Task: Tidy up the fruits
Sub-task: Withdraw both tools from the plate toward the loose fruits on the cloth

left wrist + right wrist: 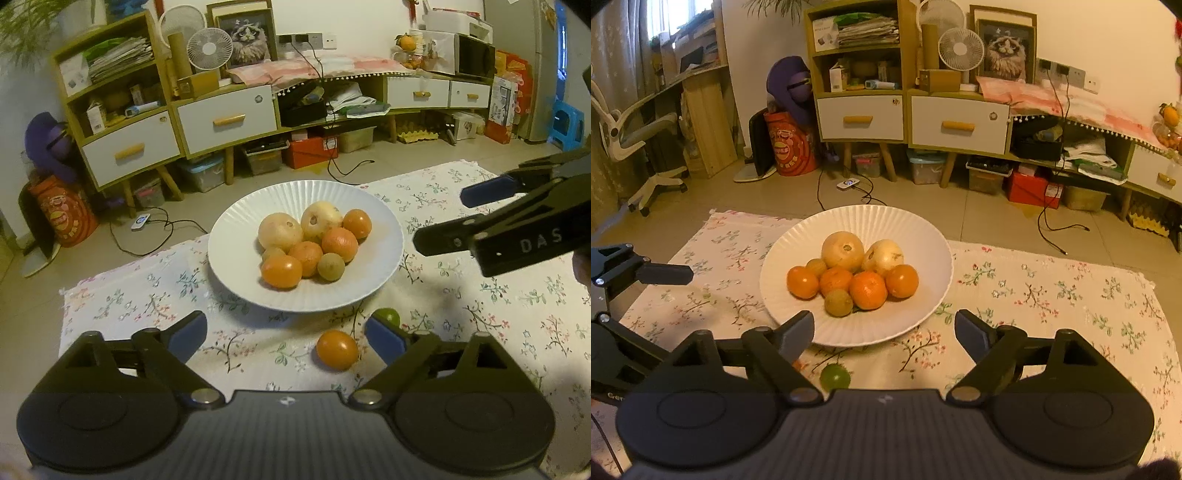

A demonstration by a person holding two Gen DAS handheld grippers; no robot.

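Note:
A white ribbed plate point(232, 236) point(783, 258) on the floral cloth holds two pale yellow round fruits point(280, 232), several oranges point(340, 243) and small brownish fruits point(331, 266). In front of the plate, a loose orange point(337, 349) lies on the cloth. Beside it is a green fruit point(388, 316) point(834, 376), partly hidden by a finger in the left wrist view. My left gripper point(286, 332) is open above the cloth, the loose orange lying between its fingers, untouched. My right gripper point(884, 326) point(443, 218) is open and holds nothing, its fingers at the plate's near rim.
The floral cloth point(1052, 295) ends at the far edge, with tiled floor beyond. Cables point(1049, 221) and a small white device point(848, 183) lie on the floor. A low cabinet with drawers point(956, 125) lines the wall, and an office chair point(639, 140) stands at left.

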